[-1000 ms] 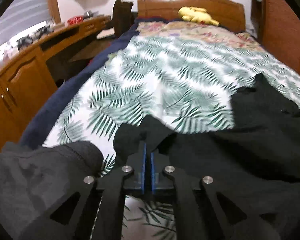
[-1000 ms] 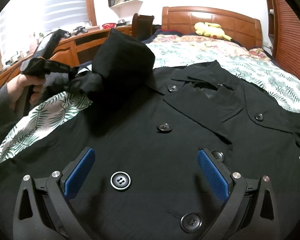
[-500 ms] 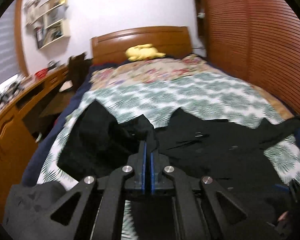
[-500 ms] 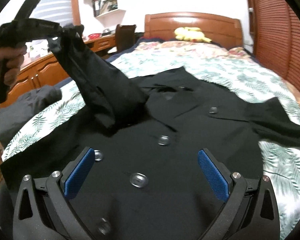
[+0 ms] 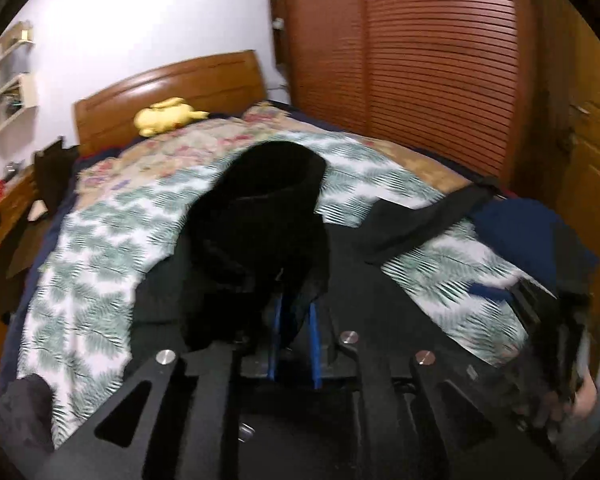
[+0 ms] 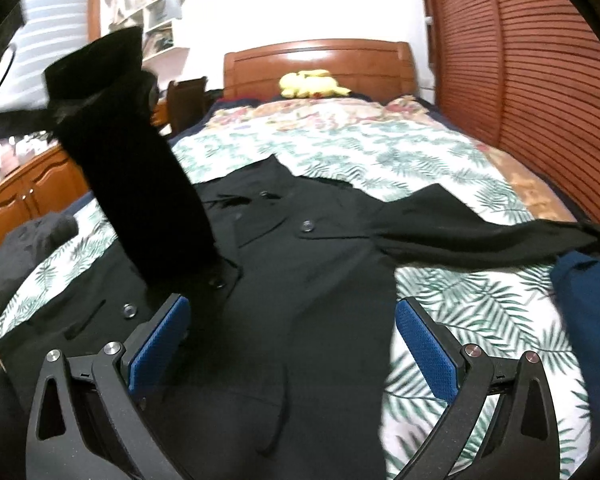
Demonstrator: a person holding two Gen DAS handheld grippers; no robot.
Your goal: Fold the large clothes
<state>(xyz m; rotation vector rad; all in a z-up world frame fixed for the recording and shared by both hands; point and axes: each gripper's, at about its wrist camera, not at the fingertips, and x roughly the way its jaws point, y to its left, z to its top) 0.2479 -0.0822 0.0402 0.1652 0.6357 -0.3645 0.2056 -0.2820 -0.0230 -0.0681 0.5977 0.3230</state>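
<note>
A black buttoned coat [image 6: 300,280] lies face up on the leaf-print bedspread [image 6: 340,152]. My left gripper [image 5: 294,312] is shut on the coat's left sleeve [image 5: 260,216] and holds it high above the coat; the sleeve hangs as a dark column in the right wrist view [image 6: 132,168]. The other sleeve [image 6: 480,236] lies stretched out to the right. My right gripper [image 6: 292,340] is open and empty, low over the coat's lower front. It also shows at the right edge of the left wrist view [image 5: 540,312].
A yellow plush toy [image 6: 312,82] lies by the wooden headboard [image 6: 320,62]. A dark grey garment [image 6: 16,252] lies at the bed's left edge, a navy one [image 6: 584,300] at its right. Wooden cabinets [image 6: 28,192] stand left, a slatted wardrobe [image 6: 540,80] right.
My left gripper has lifted the sleeve higher and swung it right, over the coat. My right gripper has drawn back towards the coat's hem and stayed open.
</note>
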